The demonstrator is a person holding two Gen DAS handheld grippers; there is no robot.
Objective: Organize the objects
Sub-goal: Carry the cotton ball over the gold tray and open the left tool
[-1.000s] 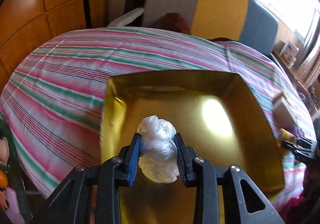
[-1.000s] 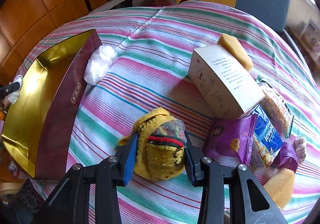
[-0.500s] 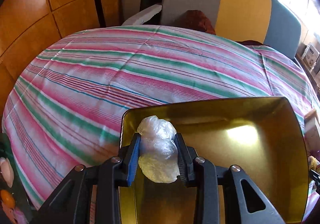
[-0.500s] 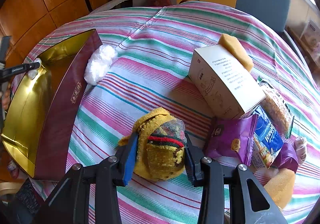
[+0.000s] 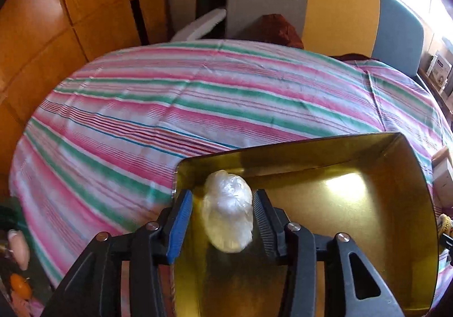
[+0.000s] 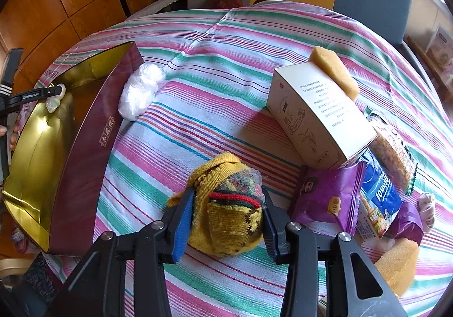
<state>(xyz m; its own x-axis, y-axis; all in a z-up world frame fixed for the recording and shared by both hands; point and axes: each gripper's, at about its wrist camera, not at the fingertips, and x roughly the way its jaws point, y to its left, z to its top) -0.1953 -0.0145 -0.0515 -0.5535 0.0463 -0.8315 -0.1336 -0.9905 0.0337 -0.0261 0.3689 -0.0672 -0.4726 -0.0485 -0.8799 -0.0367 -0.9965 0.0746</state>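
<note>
Plastic wad [image 5: 228, 211] sits between the opened left hand-held gripper [image 5: 223, 213] (right apparently clamps sock [image 6: 228, 220]).

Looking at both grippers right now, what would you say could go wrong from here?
1. The left gripper has opened around the plastic wad near the corner of the gold tray; the wad touches the right finger and might cling to it.
2. The right gripper grips the knit bundle, whose loose flap could snag.
3. The carton leans on snack packets and may topple.
</note>
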